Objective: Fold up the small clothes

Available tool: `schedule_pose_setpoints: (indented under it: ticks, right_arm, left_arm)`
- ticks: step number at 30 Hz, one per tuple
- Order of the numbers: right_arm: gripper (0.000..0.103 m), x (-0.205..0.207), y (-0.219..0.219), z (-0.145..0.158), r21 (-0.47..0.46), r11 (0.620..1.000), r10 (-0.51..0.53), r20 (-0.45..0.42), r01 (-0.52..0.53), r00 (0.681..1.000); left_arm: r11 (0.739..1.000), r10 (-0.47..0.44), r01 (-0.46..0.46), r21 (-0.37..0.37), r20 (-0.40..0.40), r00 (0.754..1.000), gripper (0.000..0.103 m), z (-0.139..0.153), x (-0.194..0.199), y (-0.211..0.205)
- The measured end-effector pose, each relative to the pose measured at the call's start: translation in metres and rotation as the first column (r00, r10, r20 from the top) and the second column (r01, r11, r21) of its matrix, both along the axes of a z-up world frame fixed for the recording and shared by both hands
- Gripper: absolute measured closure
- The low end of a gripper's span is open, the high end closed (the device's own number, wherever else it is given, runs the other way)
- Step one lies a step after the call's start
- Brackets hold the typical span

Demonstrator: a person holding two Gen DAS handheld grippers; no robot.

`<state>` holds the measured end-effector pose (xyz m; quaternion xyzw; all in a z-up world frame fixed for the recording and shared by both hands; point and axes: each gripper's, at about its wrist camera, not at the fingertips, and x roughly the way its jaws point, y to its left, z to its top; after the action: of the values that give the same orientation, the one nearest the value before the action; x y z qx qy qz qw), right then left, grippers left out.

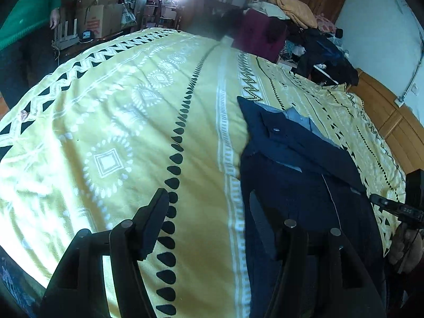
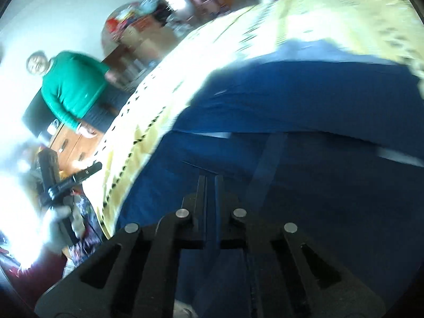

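Note:
A dark navy garment [image 1: 299, 175] with a snap button and a pale blue lining lies spread on the right part of the yellow bed cover [image 1: 119, 132]. My left gripper [image 1: 206, 198] is open just above the cover, holding nothing, and its right finger [image 1: 261, 225] is over the garment's left edge. In the blurred right wrist view, my right gripper [image 2: 210, 185] is shut on the navy garment [image 2: 304, 100], with a strip of blue cloth pinched between the fingers. The right gripper [image 1: 394, 208] also shows at the garment's right edge.
A person in a green sweater [image 2: 71, 87] stands beyond the bed's far side. Cardboard boxes [image 1: 100, 13] fill the far corner, and a heap of clothes [image 1: 291, 26] lies at the bed's far end. A wooden headboard [image 1: 392, 122] runs along the right.

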<state>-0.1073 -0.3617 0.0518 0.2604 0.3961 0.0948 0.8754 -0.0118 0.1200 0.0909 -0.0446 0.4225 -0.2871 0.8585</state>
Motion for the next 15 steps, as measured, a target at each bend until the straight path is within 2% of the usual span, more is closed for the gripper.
schedule_pose_setpoints:
  ticks: [4,8,15]
  right_arm:
    - [0.099,0.084,0.064,-0.031,-0.009,0.996,0.083,-0.029,-0.083,0.996]
    - [0.099,0.136,0.094,-0.061,-0.031,0.997,0.068,-0.077,-0.071,0.995]
    - [0.103,0.163,0.097,-0.063,-0.102,0.995,-0.025,-0.048,0.020,0.999]
  left_arm:
    - [1.000,-0.008,0.008,0.006,-0.017,1.000,0.038,-0.015,0.015,-0.006]
    - [1.000,-0.013,0.012,-0.028,-0.052,0.999,0.038,-0.031,0.023,-0.006]
    - [0.997,-0.045,0.037,-0.069,-0.106,0.993,0.038,-0.054,0.036,-0.005]
